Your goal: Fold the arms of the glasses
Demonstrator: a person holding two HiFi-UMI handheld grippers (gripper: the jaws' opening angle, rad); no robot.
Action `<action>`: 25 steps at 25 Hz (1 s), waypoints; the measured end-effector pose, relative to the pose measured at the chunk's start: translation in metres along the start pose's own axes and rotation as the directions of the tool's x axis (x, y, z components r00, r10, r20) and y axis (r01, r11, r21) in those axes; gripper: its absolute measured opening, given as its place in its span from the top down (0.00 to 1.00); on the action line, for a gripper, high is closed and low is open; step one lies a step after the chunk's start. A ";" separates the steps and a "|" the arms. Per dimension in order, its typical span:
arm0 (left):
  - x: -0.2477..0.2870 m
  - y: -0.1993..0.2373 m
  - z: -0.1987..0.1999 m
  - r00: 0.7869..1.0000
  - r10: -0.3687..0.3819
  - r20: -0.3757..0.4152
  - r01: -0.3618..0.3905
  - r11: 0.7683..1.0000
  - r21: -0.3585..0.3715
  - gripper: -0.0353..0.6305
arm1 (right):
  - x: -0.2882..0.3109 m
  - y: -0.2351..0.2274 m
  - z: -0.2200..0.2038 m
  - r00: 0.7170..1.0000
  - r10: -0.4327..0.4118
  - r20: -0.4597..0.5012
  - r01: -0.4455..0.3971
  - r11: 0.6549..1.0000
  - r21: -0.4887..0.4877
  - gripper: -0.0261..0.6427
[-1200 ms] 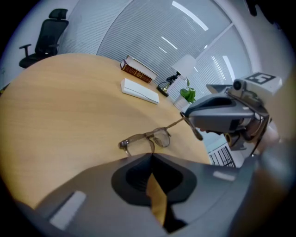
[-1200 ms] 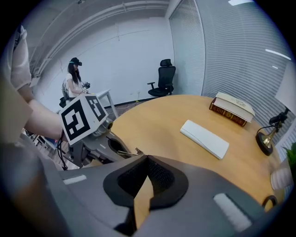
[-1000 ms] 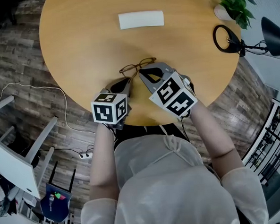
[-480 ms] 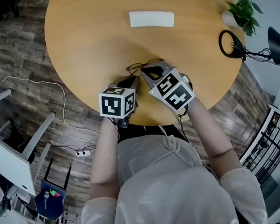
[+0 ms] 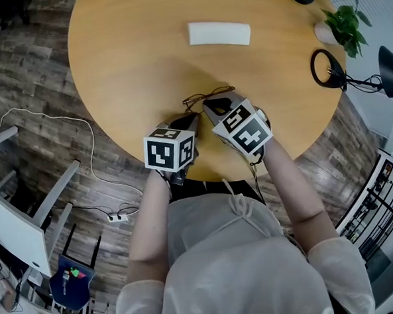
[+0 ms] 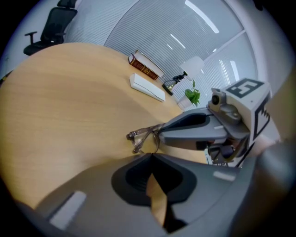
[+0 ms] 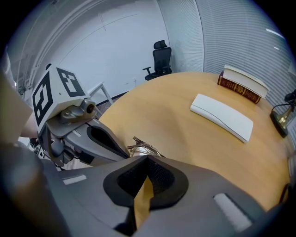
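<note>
Thin brown-framed glasses (image 5: 207, 95) lie on the round wooden table (image 5: 131, 64) near its front edge. My left gripper (image 5: 193, 118) is shut, its tip against the glasses' near left side; in the left gripper view the glasses (image 6: 142, 138) sit just past my jaw tips. My right gripper (image 5: 211, 105) is also shut, its tip at the right side of the frame. In the right gripper view the glasses (image 7: 142, 149) poke out just beyond the closed tips. Most of the frame is hidden under the two grippers.
A white glasses case (image 5: 219, 33) lies further back on the table. At the right rim stand a black-based desk lamp (image 5: 326, 69) and a small potted plant (image 5: 342, 23). A book (image 7: 243, 85) lies at the far edge. The table's front edge is under my wrists.
My left gripper has moved right, closer to the right gripper and the glasses. The glasses stay in about the same place on the table.
</note>
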State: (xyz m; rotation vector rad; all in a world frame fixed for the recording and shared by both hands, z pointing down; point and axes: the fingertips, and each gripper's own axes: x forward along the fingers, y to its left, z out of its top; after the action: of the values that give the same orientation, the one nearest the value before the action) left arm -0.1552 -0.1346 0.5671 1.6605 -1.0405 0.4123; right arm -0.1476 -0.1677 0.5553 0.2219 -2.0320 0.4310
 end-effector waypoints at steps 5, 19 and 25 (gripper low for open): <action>0.000 0.001 -0.001 1.000 0.010 -0.006 -0.010 1.000 0.023 0.94 | -0.002 0.003 0.001 1.000 0.002 0.002 -0.002 1.000 0.017 0.96; -0.100 -0.049 0.057 0.946 0.074 0.317 -0.118 0.985 0.123 0.94 | -0.115 0.023 0.034 0.933 -0.203 0.299 0.168 0.976 0.138 0.96; -0.184 -0.114 0.094 0.826 0.071 0.559 -0.208 0.960 0.186 0.94 | -0.215 0.038 0.053 0.783 -0.347 0.516 0.272 0.938 0.217 0.96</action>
State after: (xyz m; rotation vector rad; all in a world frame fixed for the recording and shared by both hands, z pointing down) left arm -0.1881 -0.1376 0.3334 1.9853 -1.5986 0.1527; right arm -0.1005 -0.1586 0.3363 0.8368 -2.4662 0.3112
